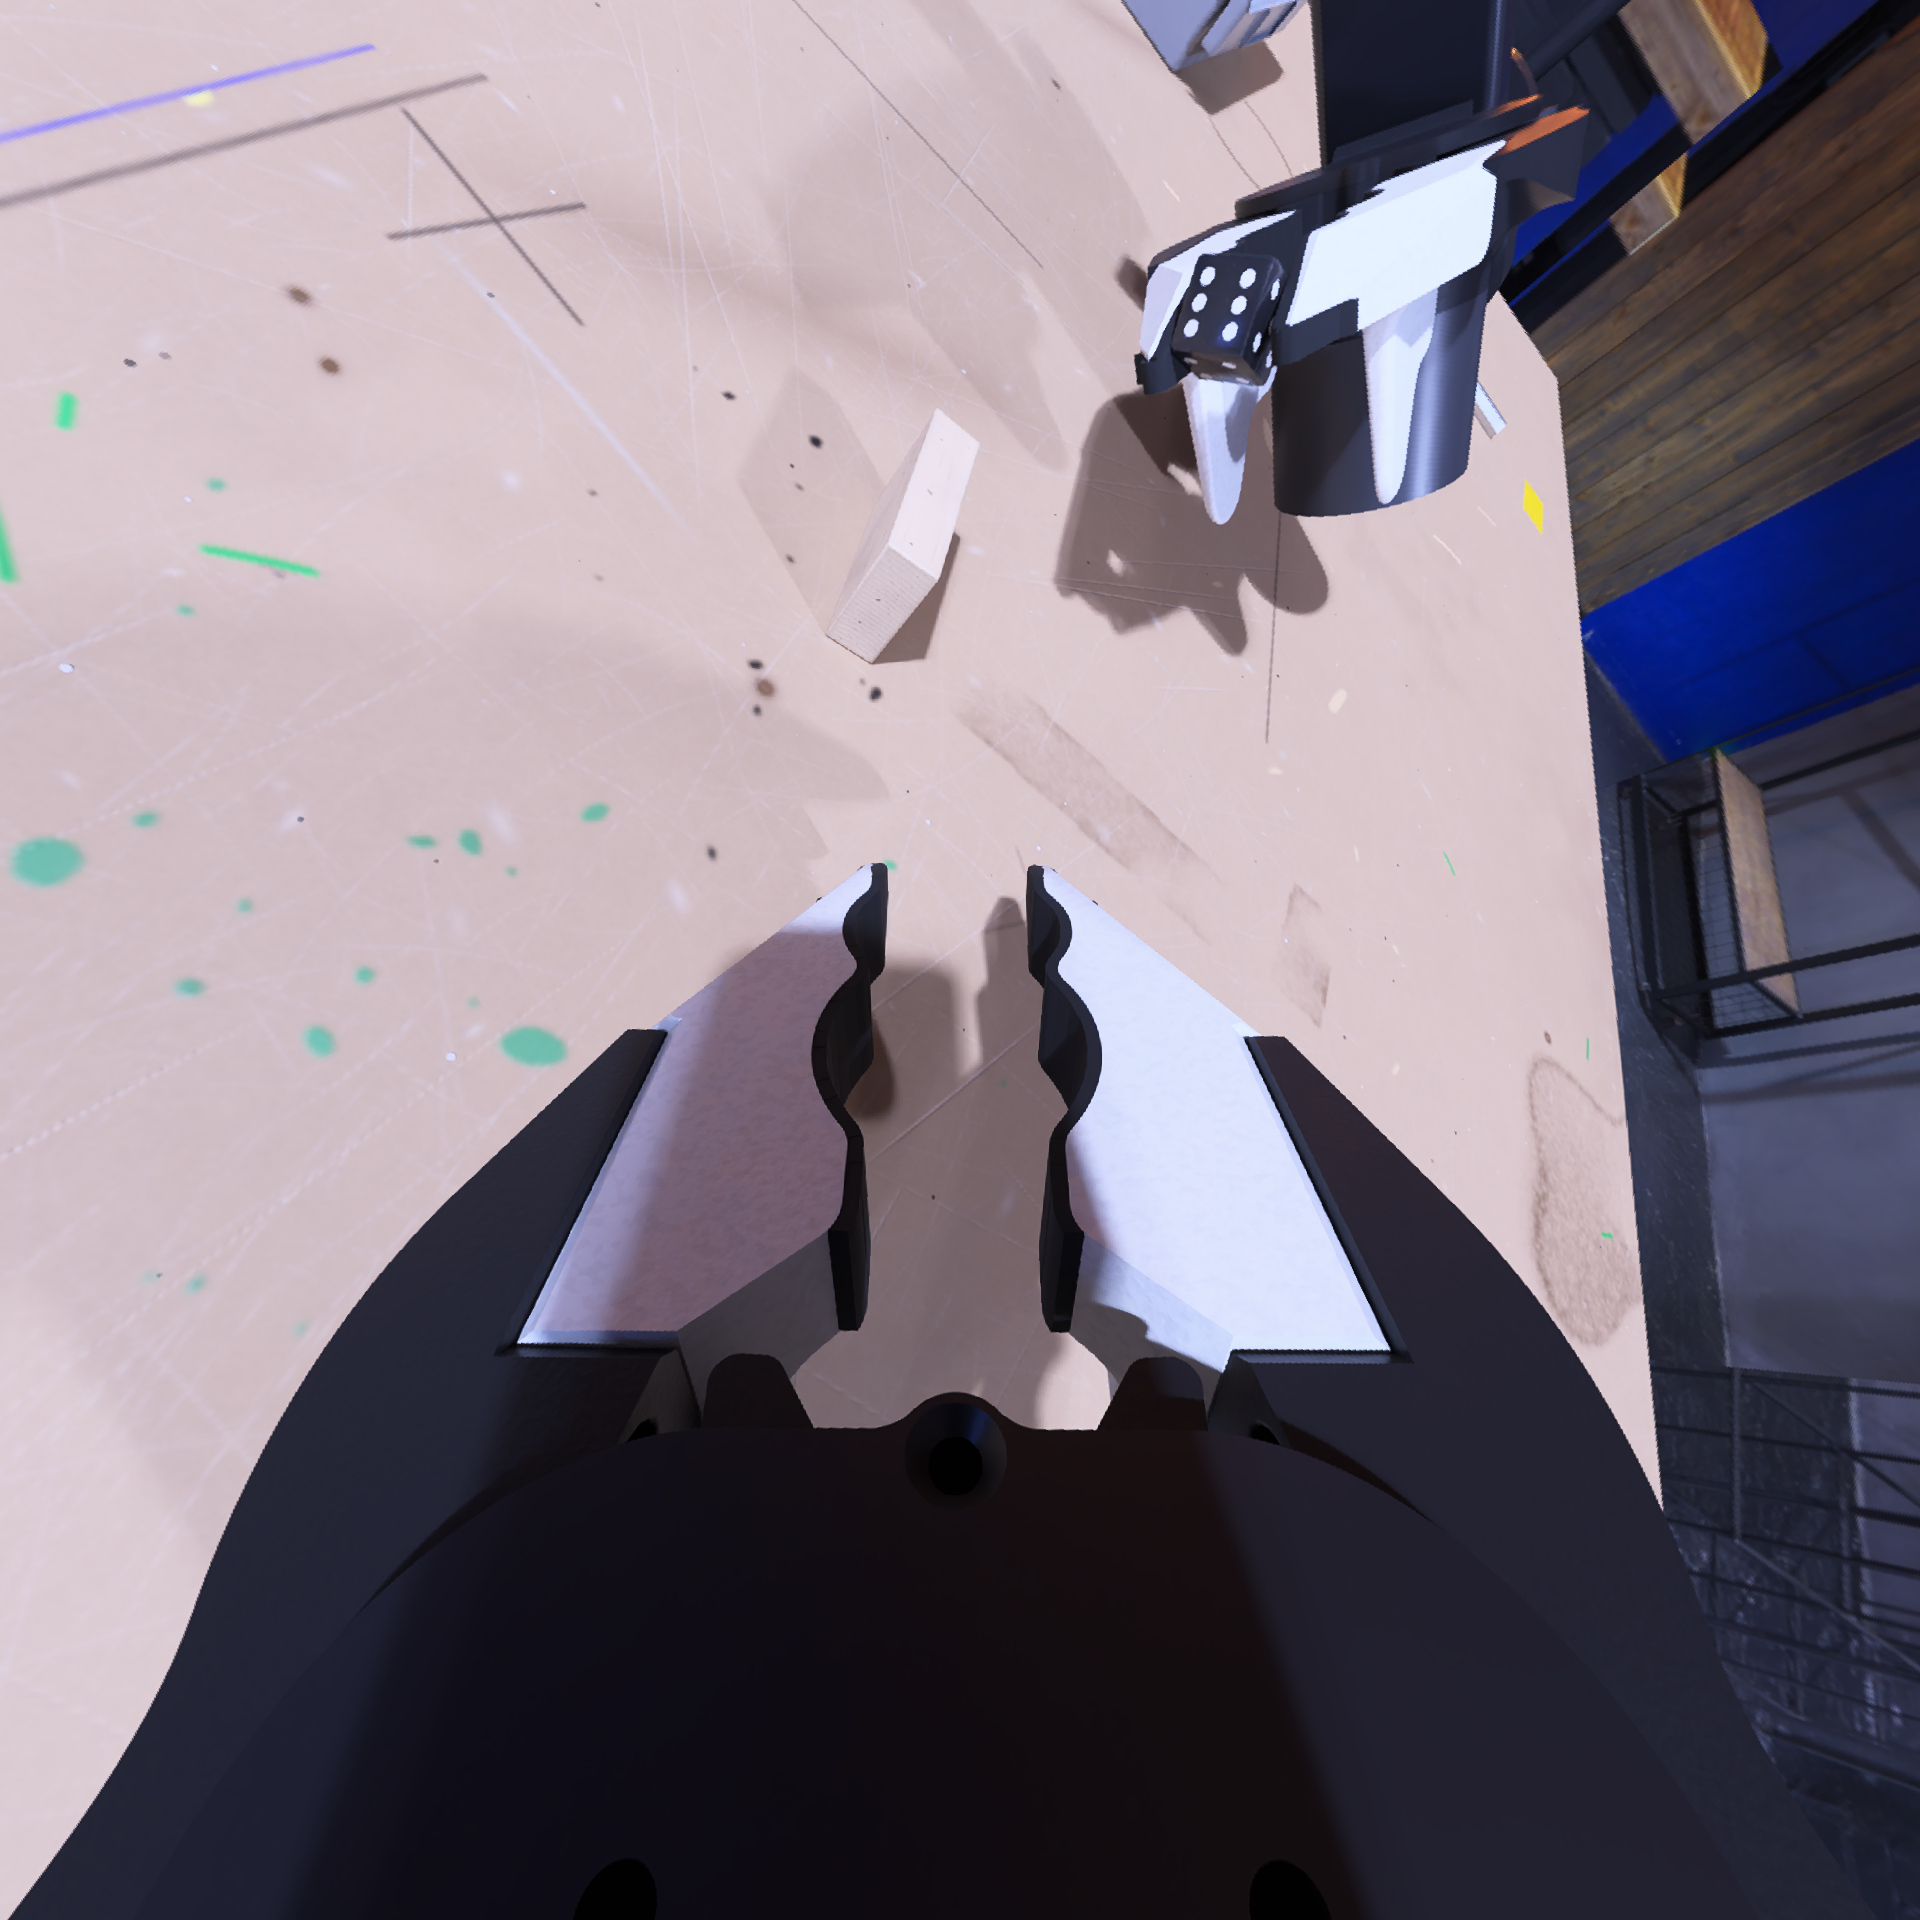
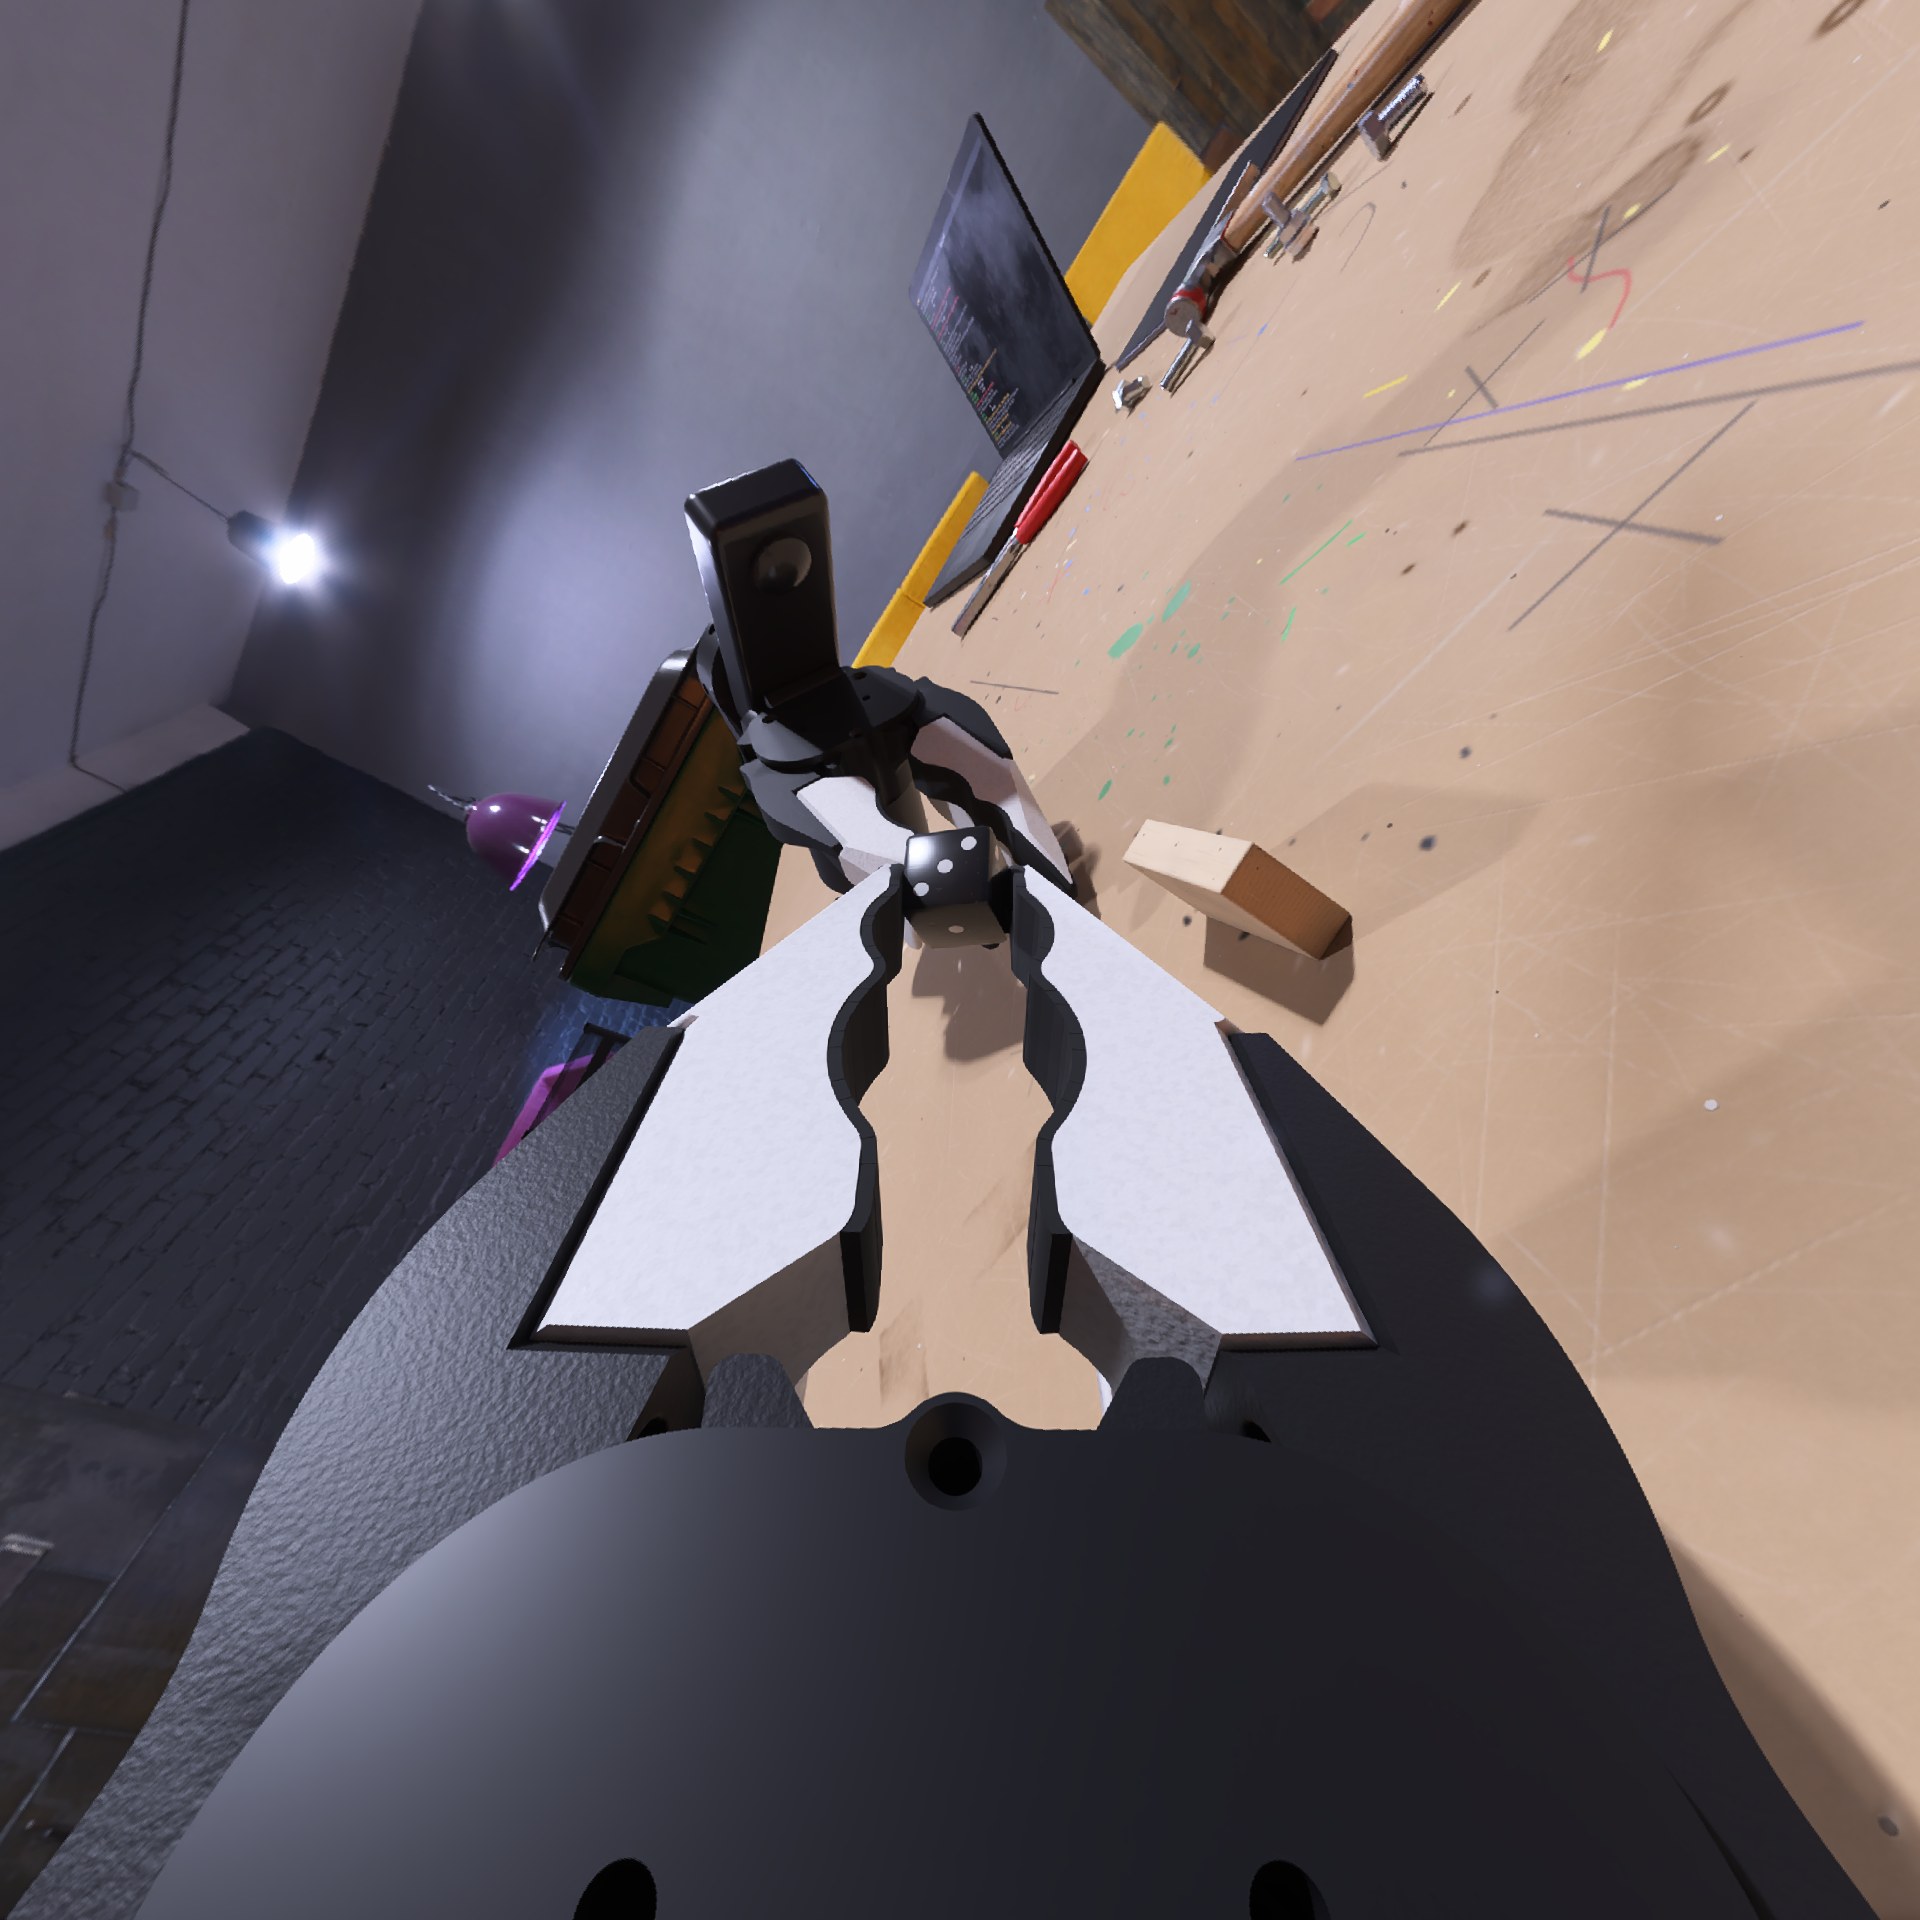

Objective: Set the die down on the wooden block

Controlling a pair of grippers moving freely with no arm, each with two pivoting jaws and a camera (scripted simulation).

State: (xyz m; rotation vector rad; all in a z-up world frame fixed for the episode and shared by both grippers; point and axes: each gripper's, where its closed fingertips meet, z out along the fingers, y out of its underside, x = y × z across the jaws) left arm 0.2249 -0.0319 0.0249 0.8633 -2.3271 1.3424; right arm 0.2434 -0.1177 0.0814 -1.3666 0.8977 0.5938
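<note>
A black die with white pips (image 2: 945,883) is clamped between the tips of my right gripper (image 2: 951,894), a little above the table. In the left wrist view the die (image 1: 1231,307) and the right gripper (image 1: 1221,343) are at the upper right. The pale wooden block (image 1: 904,540) lies on the tan table, left of and below the die; in the right wrist view the block (image 2: 1236,894) is just right of the die. My left gripper (image 1: 956,883) is open and empty above the table, short of the block. Its fingers (image 2: 847,821) show beyond the die.
The table's edge (image 1: 1590,727) runs down the right side of the left wrist view. Far along the table are a laptop (image 2: 997,312), a hammer (image 2: 1299,177), bolts and a red-handled tool (image 2: 1039,499). A green and yellow crate (image 2: 675,831) stands beyond the edge.
</note>
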